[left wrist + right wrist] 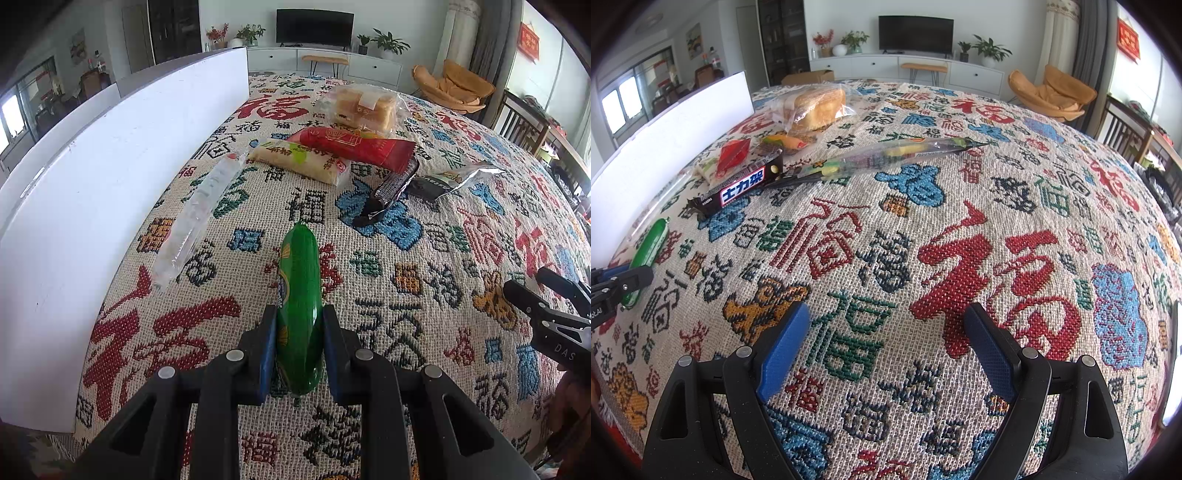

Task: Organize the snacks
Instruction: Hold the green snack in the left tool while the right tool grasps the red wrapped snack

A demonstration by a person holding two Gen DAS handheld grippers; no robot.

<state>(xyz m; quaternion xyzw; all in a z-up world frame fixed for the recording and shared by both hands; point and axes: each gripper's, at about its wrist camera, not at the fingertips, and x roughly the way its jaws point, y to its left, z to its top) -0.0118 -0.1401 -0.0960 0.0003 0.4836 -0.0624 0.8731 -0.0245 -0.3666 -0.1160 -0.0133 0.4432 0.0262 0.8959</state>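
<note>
Clamped in the left tool (300, 325), a green plastic-wrapped sausage (299, 295) rests on the patterned woven cloth (406, 258); the right tool (886, 325) gapes empty.

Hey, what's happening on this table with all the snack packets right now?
A person is sorting snacks on a patterned woven tablecloth. The left gripper is clamped on a green plastic-wrapped sausage stick, near a white board. The right gripper hangs open over bare cloth, holding nothing. A bagged bread loaf, a red packet and a dark chocolate bar lie farther back.
</note>
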